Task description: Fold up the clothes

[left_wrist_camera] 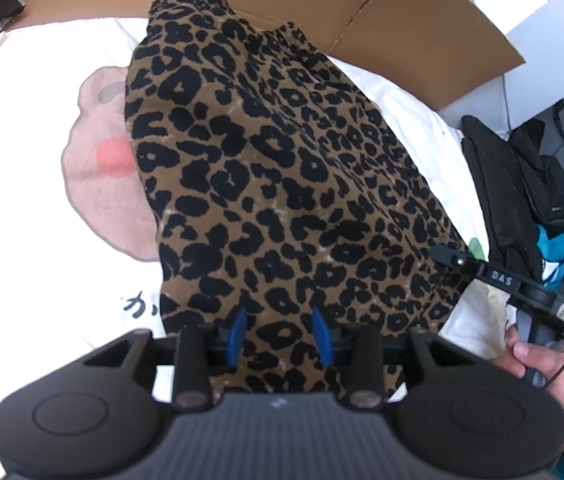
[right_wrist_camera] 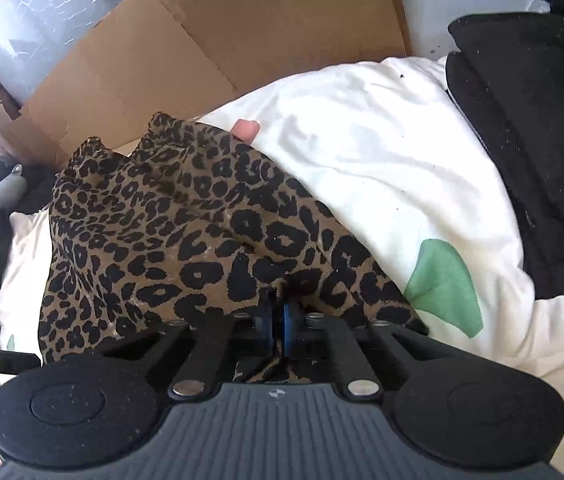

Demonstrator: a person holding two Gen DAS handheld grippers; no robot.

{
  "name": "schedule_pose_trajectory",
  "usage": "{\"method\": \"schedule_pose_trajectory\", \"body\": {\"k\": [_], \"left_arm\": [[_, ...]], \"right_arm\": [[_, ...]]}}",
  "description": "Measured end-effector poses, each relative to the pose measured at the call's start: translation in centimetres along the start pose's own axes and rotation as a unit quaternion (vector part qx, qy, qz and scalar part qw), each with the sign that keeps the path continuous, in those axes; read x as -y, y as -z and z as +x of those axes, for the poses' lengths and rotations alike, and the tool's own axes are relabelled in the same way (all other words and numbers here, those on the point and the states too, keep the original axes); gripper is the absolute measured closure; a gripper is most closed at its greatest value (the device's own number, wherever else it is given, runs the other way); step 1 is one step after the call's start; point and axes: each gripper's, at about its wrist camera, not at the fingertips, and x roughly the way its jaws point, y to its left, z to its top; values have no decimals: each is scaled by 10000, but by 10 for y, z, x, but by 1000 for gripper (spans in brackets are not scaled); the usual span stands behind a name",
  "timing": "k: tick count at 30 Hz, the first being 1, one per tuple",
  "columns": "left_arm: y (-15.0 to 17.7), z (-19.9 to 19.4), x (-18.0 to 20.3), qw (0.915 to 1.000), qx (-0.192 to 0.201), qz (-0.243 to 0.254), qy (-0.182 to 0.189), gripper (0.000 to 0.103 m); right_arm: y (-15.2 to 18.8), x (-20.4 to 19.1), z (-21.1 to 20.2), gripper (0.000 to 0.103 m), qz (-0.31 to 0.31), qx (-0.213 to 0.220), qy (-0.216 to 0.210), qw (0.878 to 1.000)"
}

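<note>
Nearest in the right wrist view, the right gripper [right_wrist_camera: 277,312] is seen clamped on the near edge of the leopard-print garment [right_wrist_camera: 185,232]; its blue pads [right_wrist_camera: 288,316] are pressed almost together w/ a bunch of the cloth pinched between them, and more print shows under the jaws. That corner is prob. held so it can be lifted & carried over for a fold.

In the left wrist view, the left gripper [left_wrist_camera: 279,336] is held partly open over the same garment [left_wrist_camera: 265,184]; its blue pads [left_wrist_camera: 237,334] stand apart w/ flat cloth lying between and beneath them. No pinch is visible there, so the cloth is judged as not gripped on that side, only straddled or pressed in place while the other side is worked. The right gripper [left_wrist_camera: 454,258] is also caught at the garment's right edge in this view, w/ the person's hand [left_wrist_camera: 538,364] on its handle.

The garment is spread lengthwise away from both cameras on a white bedcover [left_wrist_camera: 33,120] w/ a pink cartoon print, i.e. laid out fairly flat for folding; its far end looks gathered & wrinkled.

Farther off, a black cloth pile [right_wrist_camera: 530,112] is stacked at the right, clear of the work area, and flattened cardboard [right_wrist_camera: 209,40] is propped behind the bed
</note>
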Motion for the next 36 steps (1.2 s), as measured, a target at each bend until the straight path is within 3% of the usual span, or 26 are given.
{"method": "schedule_pose_trajectory", "body": {"k": [23, 36], "left_arm": [[-3, -1, -13, 9993, -147, 340, 59, 65], [1, -12, -37, 9993, -159, 323, 60, 65]], "right_arm": [[5, 32, -31, 102, 693, 359, 54, 9969], [2, 45, -36, 102, 714, 438, 272, 9961]]}}
